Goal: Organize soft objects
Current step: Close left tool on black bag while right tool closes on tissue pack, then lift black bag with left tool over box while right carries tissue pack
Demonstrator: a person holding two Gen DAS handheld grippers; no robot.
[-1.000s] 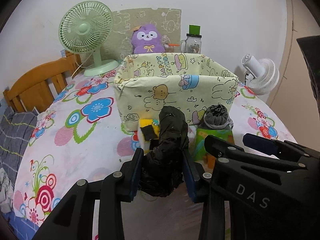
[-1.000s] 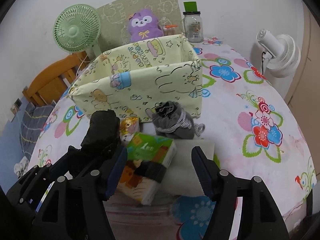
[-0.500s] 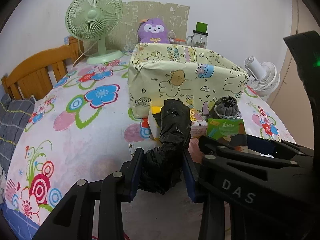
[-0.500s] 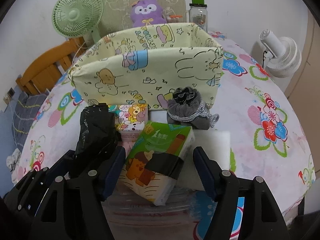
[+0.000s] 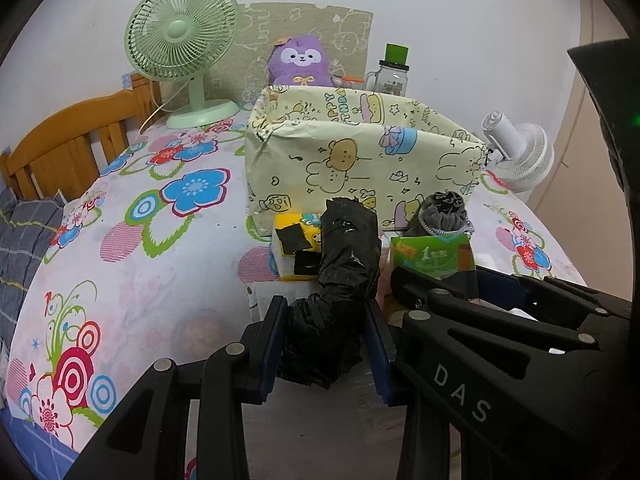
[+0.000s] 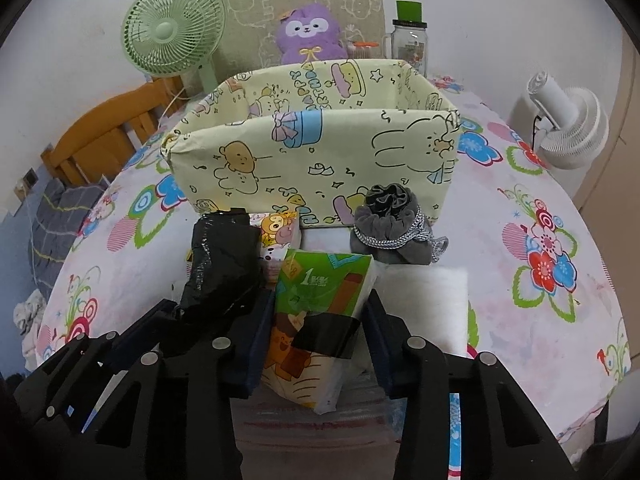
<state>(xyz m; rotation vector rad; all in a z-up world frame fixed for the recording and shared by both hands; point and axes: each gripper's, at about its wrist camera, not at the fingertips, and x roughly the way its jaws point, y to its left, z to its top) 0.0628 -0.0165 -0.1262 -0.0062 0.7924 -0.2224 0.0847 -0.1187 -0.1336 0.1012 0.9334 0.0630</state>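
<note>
My left gripper [image 5: 326, 344] is shut on a black plastic bundle [image 5: 340, 280], also seen in the right wrist view [image 6: 218, 268]. My right gripper [image 6: 316, 340] has its jaws closed against a green tissue pack [image 6: 320, 312], which also shows in the left wrist view [image 5: 434, 254]. Ahead stands a pale yellow cartoon-print box [image 6: 316, 156], open on top. In front of it lie a grey drawstring pouch [image 6: 390, 224], a cartoon tissue pack [image 6: 280, 232], a yellow pack [image 5: 296, 250] and a white pad [image 6: 426, 300].
A green fan [image 5: 182, 44], a purple plush [image 5: 300, 60] and a glass jar [image 5: 392, 76] stand behind the box. A white fan [image 6: 568, 124] is at the right. A wooden bed frame [image 5: 68, 140] lies left. The floral tablecloth [image 5: 132, 240] covers the table.
My right gripper has moved forward onto the green tissue pack and its jaws have narrowed against it. My left gripper keeps hold of the black bundle and has shifted slightly.
</note>
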